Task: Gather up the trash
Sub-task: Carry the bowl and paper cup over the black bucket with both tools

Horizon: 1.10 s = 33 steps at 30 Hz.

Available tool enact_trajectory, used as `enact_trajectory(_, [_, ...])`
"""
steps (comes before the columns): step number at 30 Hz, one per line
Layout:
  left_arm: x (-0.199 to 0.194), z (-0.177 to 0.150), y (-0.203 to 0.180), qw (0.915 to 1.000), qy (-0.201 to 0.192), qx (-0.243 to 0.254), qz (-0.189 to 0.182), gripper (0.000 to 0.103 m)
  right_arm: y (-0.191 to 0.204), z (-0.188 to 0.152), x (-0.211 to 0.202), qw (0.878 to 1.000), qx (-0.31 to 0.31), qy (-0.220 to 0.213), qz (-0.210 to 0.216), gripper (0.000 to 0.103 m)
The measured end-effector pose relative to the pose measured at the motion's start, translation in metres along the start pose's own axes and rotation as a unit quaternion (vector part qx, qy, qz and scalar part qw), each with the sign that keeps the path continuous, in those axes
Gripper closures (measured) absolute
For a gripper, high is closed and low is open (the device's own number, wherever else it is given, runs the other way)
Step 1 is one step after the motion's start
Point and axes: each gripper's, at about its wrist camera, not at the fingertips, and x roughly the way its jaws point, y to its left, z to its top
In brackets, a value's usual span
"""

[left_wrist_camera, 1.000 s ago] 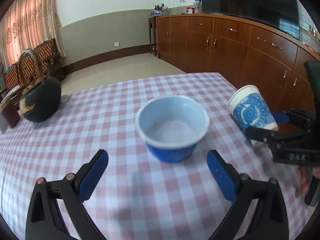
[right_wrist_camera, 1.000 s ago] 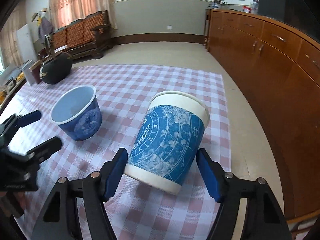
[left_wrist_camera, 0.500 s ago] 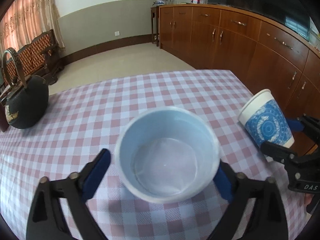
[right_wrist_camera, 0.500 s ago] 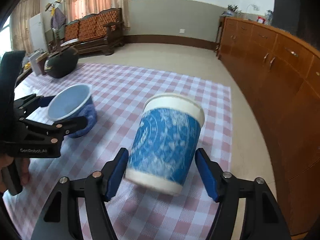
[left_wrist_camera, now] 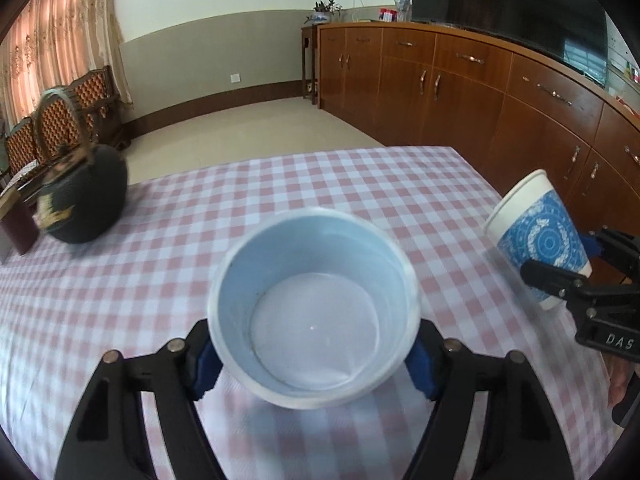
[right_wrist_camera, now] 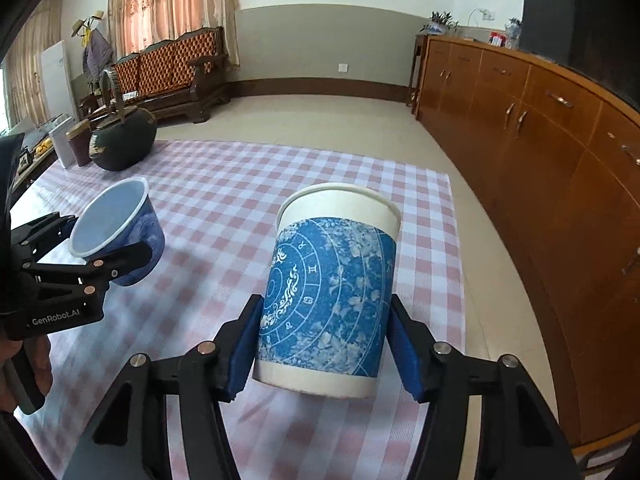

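Pink-checked cloth is covering the table (right_wrist_camera: 224, 184), with wooden cabinets (right_wrist_camera: 520, 128) running along the right and a dark kettle (right_wrist_camera: 122, 142) sitting at the far left corner.

Left gripper (left_wrist_camera: 312, 354) is carrying the short blue bowl (left_wrist_camera: 314, 304), jaws pinched on its lower wall; it looks lifted clear of the table and tipped toward the camera. Inside is looking empty.

Right gripper (right_wrist_camera: 320, 344) is carrying the tall paper cup (right_wrist_camera: 328, 300) near the right edge of the table, jaws pressing both sides of its lower half, cup leaning slightly. Its bottom appears to be hanging above the cloth.

Handling read, judging only by looks:
- Both are reading as thin disposable ware, light, probably empty.
- Walls are going to flex; hard squeeze risks ovalling or crushing them, especially the cup mid-wall.
- Stiffest zones are likely the base ring and rolled rim, so low grips as now are making sense.
- Printed surface is looking smooth; taper means a loose grip could let the cup slide down and out.
- Bowl is wider, so its jaws are sitting further apart than the cup's.
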Motion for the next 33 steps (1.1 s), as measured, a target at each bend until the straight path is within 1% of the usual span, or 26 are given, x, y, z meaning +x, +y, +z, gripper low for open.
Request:
enact_trajectory(4, [-0.025,-0.021,-0.001,1.0000,-0.006,0.006,0.003,0.028,0.016,-0.017,-0.030,1.000,0.003,-0.012,-0.015,0.041])
enact_trajectory(7, [-0.041,-0.033,-0.001,1.0000,-0.004,-0.005,-0.003,0.028,0.028,-0.030,-0.048,1.000,0.005,-0.015,-0.023,0.041])
enact_trajectory(12, [-0.074,-0.051,-0.006,0.9999,-0.010,-0.005,-0.010,0.028,0.042,-0.055,-0.086,0.999,0.013,-0.026,-0.033,0.041])
enact_trajectory(20, [-0.124,-0.077,-0.017,0.9995,-0.022,0.007,-0.024,0.028,0.047,-0.092,-0.148,0.997,0.037,-0.035,-0.052,0.041])
enact_trajectory(27, [-0.155,-0.094,-0.029,0.9985,-0.031,0.017,-0.043,0.028,0.049,-0.121,-0.189,0.995,0.055,-0.037,-0.070,0.041])
enact_trajectory(33, [-0.182,-0.103,-0.049,0.9966,-0.044,0.037,-0.059,0.028,0.053,-0.143,-0.218,0.994,0.064,-0.040,-0.084,0.041])
